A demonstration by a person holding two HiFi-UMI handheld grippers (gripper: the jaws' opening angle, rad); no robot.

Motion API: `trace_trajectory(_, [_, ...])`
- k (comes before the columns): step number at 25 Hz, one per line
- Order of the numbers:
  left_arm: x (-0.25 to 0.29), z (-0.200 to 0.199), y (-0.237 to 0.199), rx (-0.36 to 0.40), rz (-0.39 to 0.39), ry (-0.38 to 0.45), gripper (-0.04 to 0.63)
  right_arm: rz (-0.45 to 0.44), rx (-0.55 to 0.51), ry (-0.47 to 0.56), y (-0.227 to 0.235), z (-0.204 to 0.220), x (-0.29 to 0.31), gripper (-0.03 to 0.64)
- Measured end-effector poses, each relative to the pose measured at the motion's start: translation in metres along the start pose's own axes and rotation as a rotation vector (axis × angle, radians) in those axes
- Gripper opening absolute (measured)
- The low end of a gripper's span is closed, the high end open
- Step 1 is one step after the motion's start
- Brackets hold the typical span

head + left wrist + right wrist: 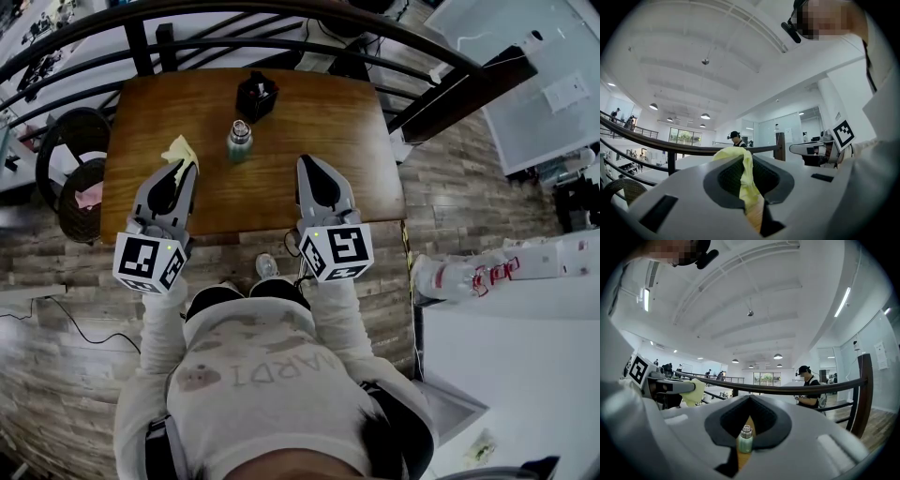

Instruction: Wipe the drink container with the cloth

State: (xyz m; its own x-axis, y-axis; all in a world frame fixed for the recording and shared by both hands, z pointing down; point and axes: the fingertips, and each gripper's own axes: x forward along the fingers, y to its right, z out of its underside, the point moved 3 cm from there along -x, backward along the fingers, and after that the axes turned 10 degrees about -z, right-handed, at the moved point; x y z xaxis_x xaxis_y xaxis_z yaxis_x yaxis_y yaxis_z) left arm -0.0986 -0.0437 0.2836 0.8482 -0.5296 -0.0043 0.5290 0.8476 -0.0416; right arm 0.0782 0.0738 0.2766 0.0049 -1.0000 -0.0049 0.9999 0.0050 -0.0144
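Note:
A small green drink bottle with a metal cap stands upright on the wooden table, toward the back middle. My left gripper hovers over the table's left part, shut on a yellow cloth that sticks out past its tips. In the left gripper view the cloth hangs pinched between the jaws. My right gripper is over the table's right part, shut with nothing in it. In the right gripper view the bottle shows well ahead, apart from both grippers.
A black holder stands behind the bottle near the table's far edge. A dark curved railing runs behind the table. A wicker chair sits left of the table. White furniture is at the right.

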Motion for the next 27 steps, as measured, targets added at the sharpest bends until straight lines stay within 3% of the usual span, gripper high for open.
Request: trace_trajectory(27, [-0.0022,-0.0015,-0.0084,-0.016,-0.009,0.01,0.031,0.005,0.007,0.012,-0.0025,-0.0025,0.0044,0.011])
